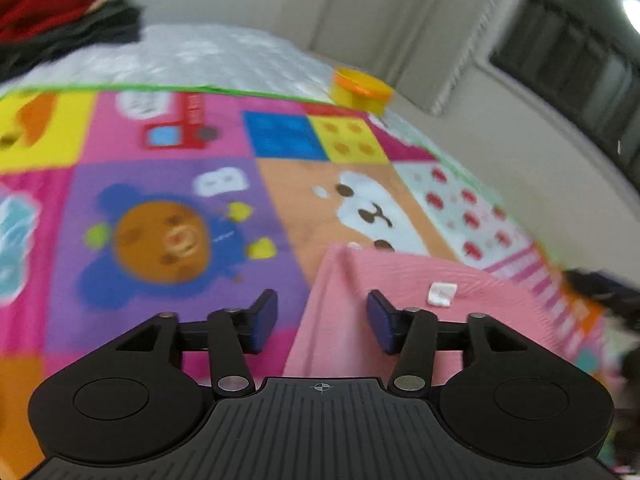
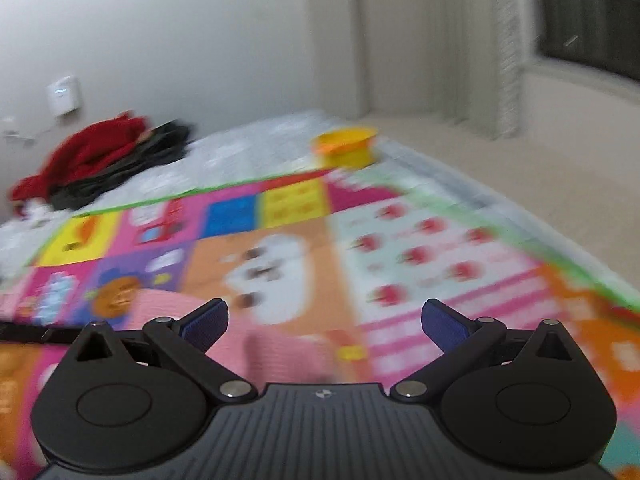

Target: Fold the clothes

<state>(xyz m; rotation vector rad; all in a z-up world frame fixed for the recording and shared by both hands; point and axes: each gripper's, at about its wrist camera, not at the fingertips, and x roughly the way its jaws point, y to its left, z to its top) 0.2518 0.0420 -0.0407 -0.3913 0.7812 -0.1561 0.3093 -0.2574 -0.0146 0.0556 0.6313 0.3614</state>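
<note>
I see my left gripper (image 1: 322, 320) released, its jaws apart with nothing pressed between them, hanging over the near edge of the pink garment (image 1: 400, 304). The garment lies flat on the colourful play mat (image 1: 168, 168), a small white label (image 1: 442, 294) showing on top. My right gripper (image 2: 324, 326) is released too, spread wide above the garment's pink corner (image 2: 276, 344).
</note>
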